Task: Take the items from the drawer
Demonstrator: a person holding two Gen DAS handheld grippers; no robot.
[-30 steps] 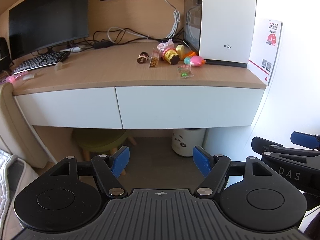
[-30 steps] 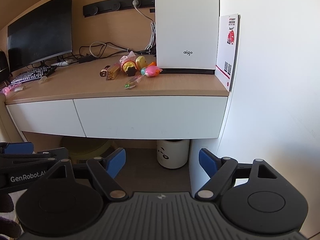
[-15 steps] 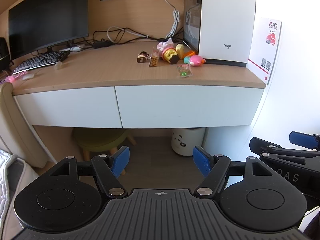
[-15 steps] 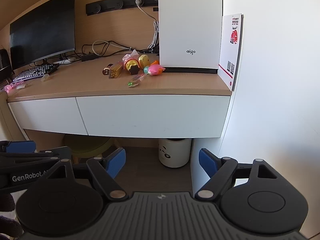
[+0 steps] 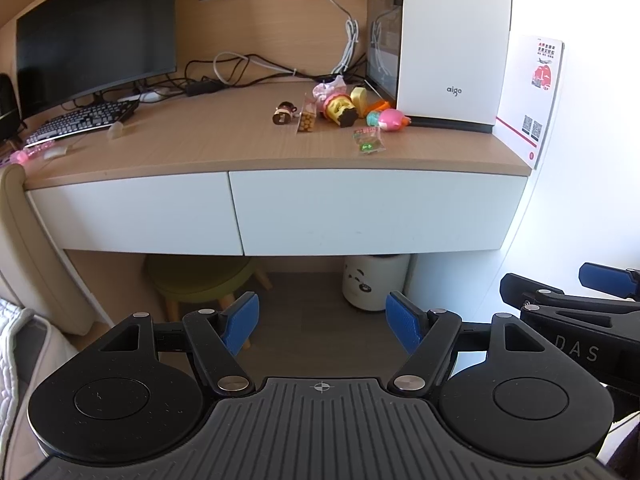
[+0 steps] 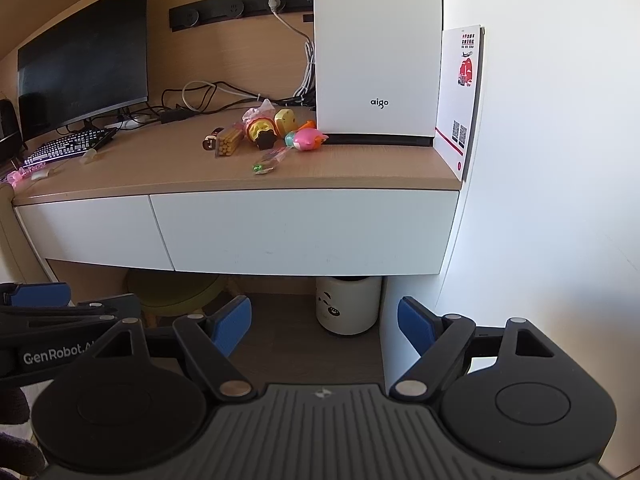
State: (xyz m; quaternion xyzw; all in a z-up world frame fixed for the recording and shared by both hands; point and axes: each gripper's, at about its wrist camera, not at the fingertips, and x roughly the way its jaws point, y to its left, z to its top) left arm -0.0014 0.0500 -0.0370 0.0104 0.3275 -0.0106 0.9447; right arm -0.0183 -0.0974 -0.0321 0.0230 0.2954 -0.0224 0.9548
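I hold both grippers, left gripper (image 5: 322, 322) and right gripper (image 6: 324, 326), wide and empty, near the closed right drawer (image 5: 376, 212); toys (image 5: 340, 110) sit far on the desk (image 5: 200, 148).

Changes over the last second: slight only.

Right wrist view – the whole scene has slid a trace to the right in the frame: it drifted right, then came partway back. This is plainest on the white computer case (image 6: 378, 52), the poster (image 6: 460, 100) beside it and the right-hand edge of the monitor (image 6: 80, 60). The left gripper (image 6: 102, 298), at the lower left edge, shows a little more of its blue pad.

Left wrist view – the right gripper (image 5: 542, 276), at the right edge, wavered by a hair half a second ago and is back where it was.
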